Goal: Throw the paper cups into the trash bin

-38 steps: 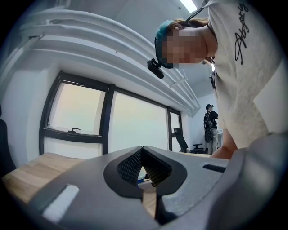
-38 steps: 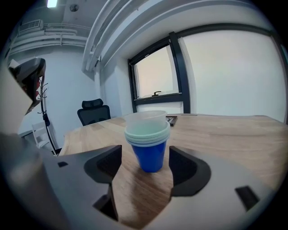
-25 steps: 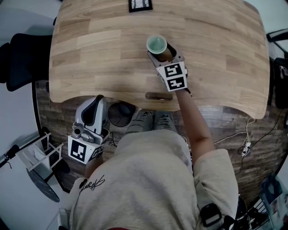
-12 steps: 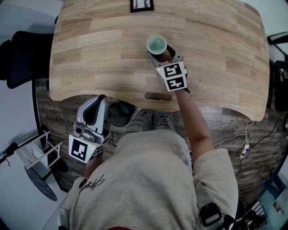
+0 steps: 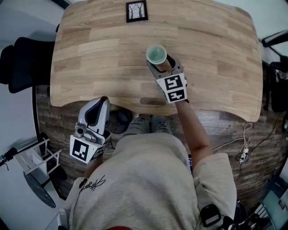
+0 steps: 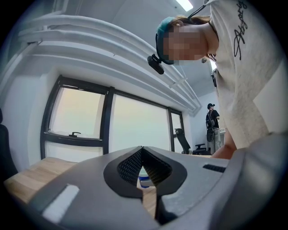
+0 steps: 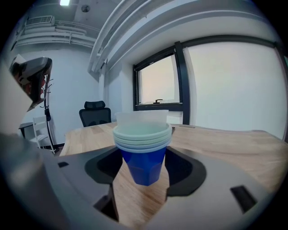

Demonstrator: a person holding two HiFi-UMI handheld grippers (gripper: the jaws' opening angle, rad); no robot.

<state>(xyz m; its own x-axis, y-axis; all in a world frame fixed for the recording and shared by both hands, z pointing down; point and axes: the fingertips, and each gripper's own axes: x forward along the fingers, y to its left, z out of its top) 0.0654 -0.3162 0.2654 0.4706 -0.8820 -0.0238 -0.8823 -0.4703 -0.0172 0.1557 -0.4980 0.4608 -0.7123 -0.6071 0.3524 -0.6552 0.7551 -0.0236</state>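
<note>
— Hardly anything has moved since the earlier frames, has it?

— Very little. The right gripper [image 5: 162,61] keeps its place over the middle of the tabletop [image 5: 90,58]. The stack of paper cups [image 5: 156,54] is still between its jaws. The head view has tipped slightly, so more of the square marker card [image 5: 137,11] at the far edge is showing.

— How are the cups held?

— In the right gripper view, the right gripper [image 7: 143,156] has both jaws pressed against the sides of the stack of paper cups [image 7: 143,134]. The cups are upright and nested, with several pale rims above a blue body. The blue wall looks slightly dented where it is squeezed.

— And the other gripper?

— The left gripper [image 5: 100,101] is off the tabletop, with its tip at the near edge toward the left corner. In the left gripper view, the left gripper [image 6: 142,150] has its jaw tips together with nothing between them.

— Anything else around?

— A black office chair [image 5: 22,63] stands by the left edge. The person's shoes [image 5: 150,123] show under the near edge. Beside them is a dark round object [image 5: 119,117], partly hidden. I cannot tell if it is the bin.
</note>
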